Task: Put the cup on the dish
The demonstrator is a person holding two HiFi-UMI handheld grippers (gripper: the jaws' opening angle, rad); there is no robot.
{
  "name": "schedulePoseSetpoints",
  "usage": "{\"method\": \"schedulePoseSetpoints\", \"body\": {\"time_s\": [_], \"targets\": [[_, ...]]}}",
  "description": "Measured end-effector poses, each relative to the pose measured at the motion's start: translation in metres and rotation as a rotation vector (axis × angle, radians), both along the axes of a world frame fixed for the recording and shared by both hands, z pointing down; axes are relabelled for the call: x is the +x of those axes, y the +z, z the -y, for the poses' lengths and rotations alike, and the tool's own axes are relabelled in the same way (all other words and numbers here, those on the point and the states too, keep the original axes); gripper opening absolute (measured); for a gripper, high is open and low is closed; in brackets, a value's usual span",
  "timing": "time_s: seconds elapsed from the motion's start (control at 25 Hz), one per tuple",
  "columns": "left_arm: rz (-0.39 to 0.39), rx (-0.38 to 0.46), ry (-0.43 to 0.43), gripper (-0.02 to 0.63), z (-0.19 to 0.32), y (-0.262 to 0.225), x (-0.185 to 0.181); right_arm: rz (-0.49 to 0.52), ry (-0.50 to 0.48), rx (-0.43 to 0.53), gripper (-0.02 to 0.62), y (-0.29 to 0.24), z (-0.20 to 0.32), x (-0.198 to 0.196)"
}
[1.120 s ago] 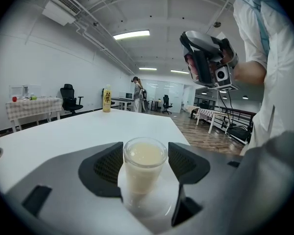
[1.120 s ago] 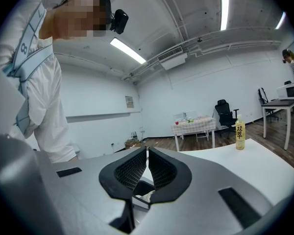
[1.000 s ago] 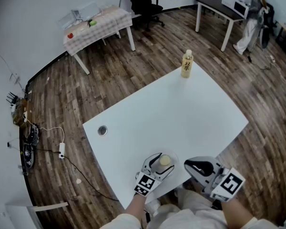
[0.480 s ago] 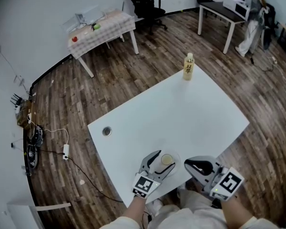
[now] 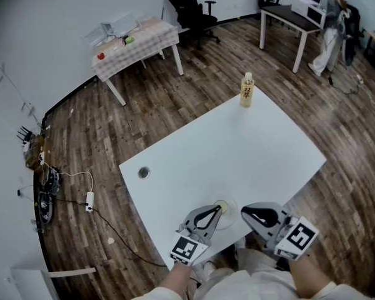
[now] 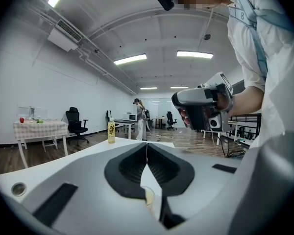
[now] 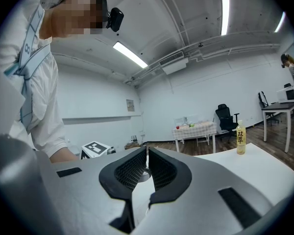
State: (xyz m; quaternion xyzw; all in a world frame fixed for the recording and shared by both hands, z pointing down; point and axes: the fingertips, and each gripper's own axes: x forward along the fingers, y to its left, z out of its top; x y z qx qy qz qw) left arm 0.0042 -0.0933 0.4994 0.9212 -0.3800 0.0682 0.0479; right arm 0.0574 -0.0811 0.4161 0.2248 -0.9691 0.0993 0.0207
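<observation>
Inspected the head view first. Found the cup (image 5: pixel 223 204), small and yellowish, near the 6 o'clock edge of the white table (image 5: pixel 237 149), close to the person holding the tools. Appears to stand on the dish (image 5: pixel 232 214); hard to confirm, with that pale rim barely distinct from the tabletop.

Located the left gripper (image 5: pixel 215 212) at 7 o'clock of the cup and above it, tips pointing toward 1 o'clock over the cup's near side. Checked its own view: jaws just closing, now met at the tips, with nothing between the pads. Sighted the cup there only below the jaws, through the opening behind the pads, clear of any grip.

Located the right gripper (image 5: pixel 244 214) at 3 o'clock of the cup, just beside the dish, pointing toward 10 o'clock. Checked its own view: pads drawn together to a thin slit, nothing clamped.

Recorded elsewhere on the table: a yellow-labelled bottle (image 5: pixel 246 90) upright at the 12 o'clock corner, well apart from the cup, and a round grommet (image 5: pixel 144 173) near the 9 o'clock edge.

Noted beyond the table, at 11 o'clock, a checked-cloth table (image 5: pixel 135 37) and a black office chair (image 5: pixel 190 4). Noted at 1 o'clock a standing person (image 5: pixel 333 24) beside a desk (image 5: pixel 287 10).
</observation>
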Motion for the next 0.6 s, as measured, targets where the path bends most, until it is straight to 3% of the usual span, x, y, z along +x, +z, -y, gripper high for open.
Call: {"method": "schedulePoseSetpoints", "body": {"time_s": [0.6], "targets": [[-0.06,0.018,0.041,0.0,-0.038,-0.034,-0.002,-0.007,0.026,0.019,0.034,-0.003,-0.026,0.002]]}}
